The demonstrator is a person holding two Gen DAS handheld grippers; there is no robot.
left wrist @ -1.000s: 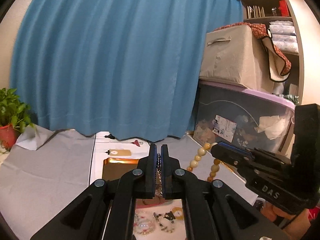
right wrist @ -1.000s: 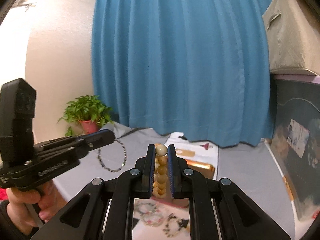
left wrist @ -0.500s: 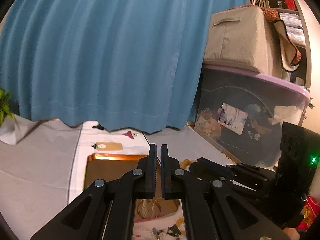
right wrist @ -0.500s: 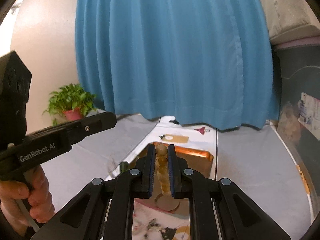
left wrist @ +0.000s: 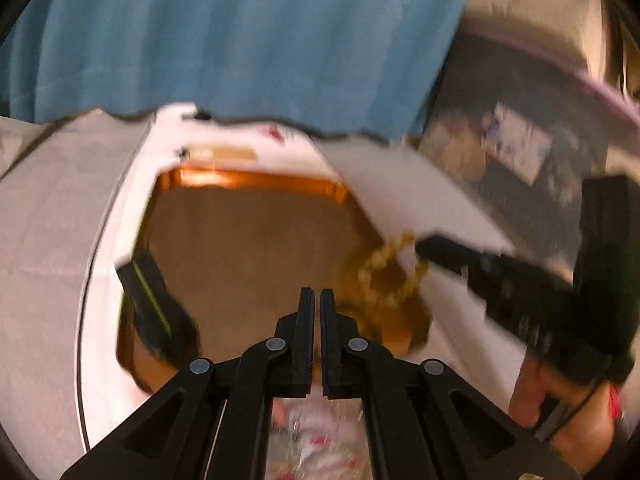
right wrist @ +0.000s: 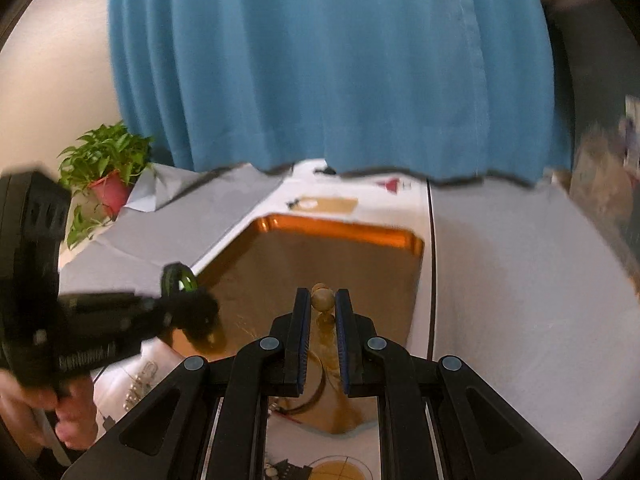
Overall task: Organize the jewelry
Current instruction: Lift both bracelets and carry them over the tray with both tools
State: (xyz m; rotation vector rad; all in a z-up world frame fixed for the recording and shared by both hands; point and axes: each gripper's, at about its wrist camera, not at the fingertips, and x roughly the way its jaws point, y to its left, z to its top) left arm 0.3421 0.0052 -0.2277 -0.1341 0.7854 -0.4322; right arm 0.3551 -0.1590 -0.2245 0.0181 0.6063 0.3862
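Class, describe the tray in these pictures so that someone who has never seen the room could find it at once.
Start at the big blue curtain and look below its hem to the white cloth on the grey surface. The tray lies there: a shallow rectangle with rounded corners. Its shiny copper-orange rim sets it apart from the pale cloths around it.

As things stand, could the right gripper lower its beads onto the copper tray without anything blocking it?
Probably yes. The right gripper holds the beads right above the tray, whose floor beneath looks bare. The left gripper hangs over the tray's left edge, off to the side, so the way down seems free.
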